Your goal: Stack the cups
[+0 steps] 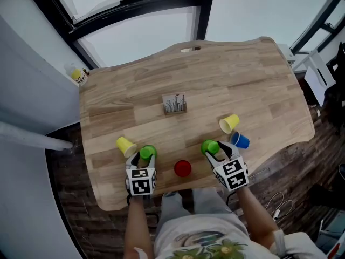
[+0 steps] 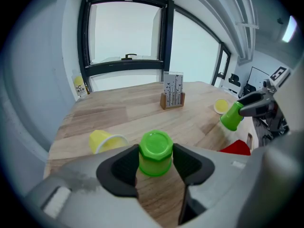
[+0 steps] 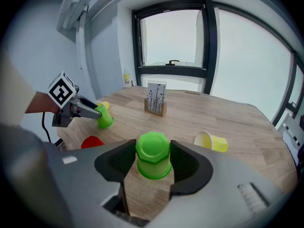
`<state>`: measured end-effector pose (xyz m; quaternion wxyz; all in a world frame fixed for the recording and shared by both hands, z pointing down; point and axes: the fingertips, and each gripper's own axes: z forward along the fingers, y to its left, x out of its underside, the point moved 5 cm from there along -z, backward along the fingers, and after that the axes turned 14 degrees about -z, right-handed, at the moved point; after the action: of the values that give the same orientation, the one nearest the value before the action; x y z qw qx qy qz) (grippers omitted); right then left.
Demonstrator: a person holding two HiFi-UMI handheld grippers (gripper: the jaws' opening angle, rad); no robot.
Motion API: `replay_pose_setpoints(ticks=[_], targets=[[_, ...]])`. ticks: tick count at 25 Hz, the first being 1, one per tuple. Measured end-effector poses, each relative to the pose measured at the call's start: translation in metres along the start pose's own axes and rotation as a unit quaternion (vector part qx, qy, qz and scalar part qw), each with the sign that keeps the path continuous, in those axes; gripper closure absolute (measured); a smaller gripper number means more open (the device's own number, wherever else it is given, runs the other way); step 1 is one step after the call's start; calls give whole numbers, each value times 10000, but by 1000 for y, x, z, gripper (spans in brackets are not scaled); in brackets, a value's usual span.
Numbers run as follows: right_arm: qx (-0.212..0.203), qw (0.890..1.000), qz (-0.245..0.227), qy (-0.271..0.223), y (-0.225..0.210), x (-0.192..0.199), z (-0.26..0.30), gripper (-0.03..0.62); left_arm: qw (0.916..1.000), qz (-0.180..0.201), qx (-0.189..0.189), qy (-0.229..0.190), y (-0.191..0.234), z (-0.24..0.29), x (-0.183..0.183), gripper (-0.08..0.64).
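Two green cups are gripped upside down. My left gripper point(image 1: 146, 157) is shut on one green cup point(image 1: 147, 152) near the table's front left; in the left gripper view this cup point(image 2: 155, 152) sits between both pads. My right gripper point(image 1: 213, 152) is shut on the other green cup point(image 1: 209, 147), which fills the jaws in the right gripper view point(image 3: 153, 154) and hangs above the table. A red cup point(image 1: 183, 168) stands between the two grippers. One yellow cup point(image 1: 125, 145) lies on its side left of my left gripper. Another yellow cup point(image 1: 229, 123) and a blue cup point(image 1: 240, 140) lie right of my right gripper.
The wooden table point(image 1: 215, 74) has a wavy outline, and its front edge runs close under both grippers. A small wooden holder with cards point(image 1: 174, 104) stands mid-table. A small bottle point(image 1: 80, 75) sits at the far left corner by the window.
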<state>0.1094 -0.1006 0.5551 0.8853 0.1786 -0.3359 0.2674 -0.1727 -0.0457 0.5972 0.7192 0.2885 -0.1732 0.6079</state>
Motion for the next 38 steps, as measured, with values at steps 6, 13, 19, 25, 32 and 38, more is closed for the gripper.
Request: replay_pose_setpoints(ticks=[6, 13, 19, 25, 32, 38], targets=[[15, 10000, 11, 12, 6, 4, -6, 364, 9998, 130, 105, -78, -2, -15, 2, 325], [20, 10000, 2, -25, 16, 5, -13, 364, 9988, 378, 267, -143, -8, -43, 12, 325], [27, 10000, -13, -17, 28, 7, -15, 364, 9970, 660, 395, -11, -21, -53, 31, 325], [-76, 9999, -18, 72, 43, 13, -13, 364, 9947, 806, 622, 161, -40, -51, 49, 325], [-173, 9997, -61, 172, 54, 18, -10, 364, 9922, 928, 753, 338, -53, -47, 67, 325], [-354, 9987, -131, 340, 64, 26, -5, 364, 9904, 1058, 762, 455, -59, -44, 74, 325]])
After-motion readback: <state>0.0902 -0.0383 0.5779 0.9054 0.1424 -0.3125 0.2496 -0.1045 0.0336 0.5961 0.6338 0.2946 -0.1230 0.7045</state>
